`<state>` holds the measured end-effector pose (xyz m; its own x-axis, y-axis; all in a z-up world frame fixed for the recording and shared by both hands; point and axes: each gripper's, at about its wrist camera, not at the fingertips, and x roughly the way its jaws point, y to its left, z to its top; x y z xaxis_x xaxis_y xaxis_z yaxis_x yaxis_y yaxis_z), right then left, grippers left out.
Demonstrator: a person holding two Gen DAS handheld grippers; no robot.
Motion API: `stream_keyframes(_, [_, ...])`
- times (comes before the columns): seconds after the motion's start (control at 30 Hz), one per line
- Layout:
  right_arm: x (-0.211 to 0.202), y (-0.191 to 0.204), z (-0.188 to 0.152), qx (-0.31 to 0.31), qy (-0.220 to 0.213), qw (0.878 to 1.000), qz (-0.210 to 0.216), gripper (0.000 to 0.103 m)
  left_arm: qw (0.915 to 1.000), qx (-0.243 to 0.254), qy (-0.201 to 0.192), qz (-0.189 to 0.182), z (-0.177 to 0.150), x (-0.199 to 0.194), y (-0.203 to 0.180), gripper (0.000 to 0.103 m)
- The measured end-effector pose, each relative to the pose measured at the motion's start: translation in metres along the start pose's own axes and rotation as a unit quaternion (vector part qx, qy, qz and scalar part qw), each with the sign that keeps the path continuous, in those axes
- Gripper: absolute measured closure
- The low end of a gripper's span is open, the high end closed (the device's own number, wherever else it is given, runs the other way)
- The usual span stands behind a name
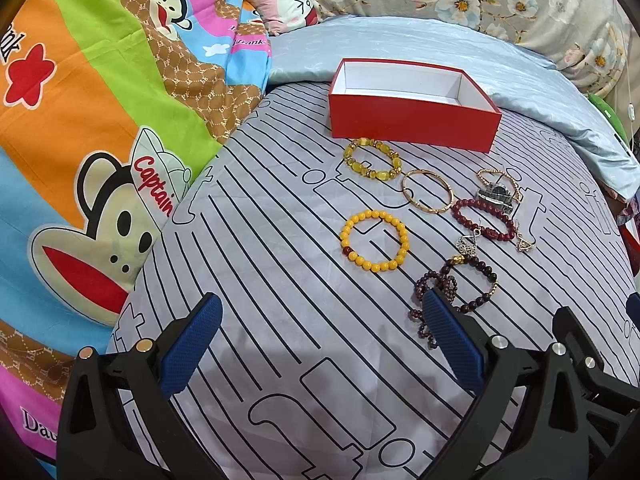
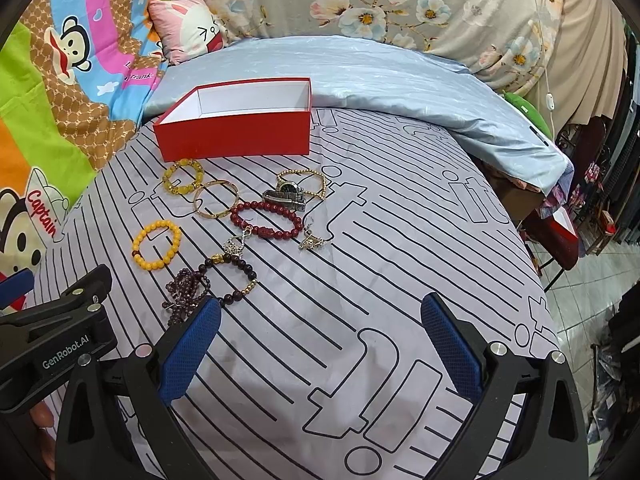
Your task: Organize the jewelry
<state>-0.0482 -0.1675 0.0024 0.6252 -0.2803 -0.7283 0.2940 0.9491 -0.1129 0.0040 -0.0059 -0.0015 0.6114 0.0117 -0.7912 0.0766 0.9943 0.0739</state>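
Note:
An open red box with a white inside stands at the far side of a striped grey sheet. In front of it lie several pieces: an amber bead bracelet, a gold bangle, a yellow bead bracelet, a dark red bead bracelet, a watch, and dark purple beads. My left gripper is open, with nothing between its fingers. My right gripper is open too, right of the purple beads.
A cartoon-print quilt covers the left. A light blue quilt and floral bedding lie behind the box. The bed's right edge drops to a tiled floor. Bare striped sheet lies between the right fingers.

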Motion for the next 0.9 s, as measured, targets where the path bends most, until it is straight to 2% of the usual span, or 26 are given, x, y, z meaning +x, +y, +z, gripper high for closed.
stream_keyframes(0.17, [-0.002,0.002,0.0,-0.009,-0.017,1.0,-0.012,0.007,1.0,-0.001,0.002,0.001,0.0,0.0,0.001,0.007])
stream_keyframes(0.3, [0.001,0.0,0.0,0.003,0.005,1.0,0.005,0.007,1.0,-0.001,0.002,0.002,-0.001,-0.001,0.002,0.007])
stream_keyframes(0.47, [0.0,0.0,0.0,0.0,-0.002,1.0,0.0,0.007,1.0,-0.001,0.002,0.004,0.0,0.0,0.002,0.007])
stream_keyframes(0.63, [0.003,0.0,0.0,0.002,0.012,1.0,0.007,0.007,0.9999,0.011,-0.003,-0.003,0.001,0.003,0.0,0.007])
stream_keyframes(0.77, [0.011,-0.001,-0.001,0.01,0.036,0.999,0.024,0.007,1.0,0.006,0.003,0.002,0.001,0.009,0.003,0.007])
stream_keyframes(0.9, [0.017,-0.003,0.0,0.013,0.04,0.999,0.028,0.007,0.9999,-0.003,0.007,0.011,0.001,0.017,0.01,0.007])
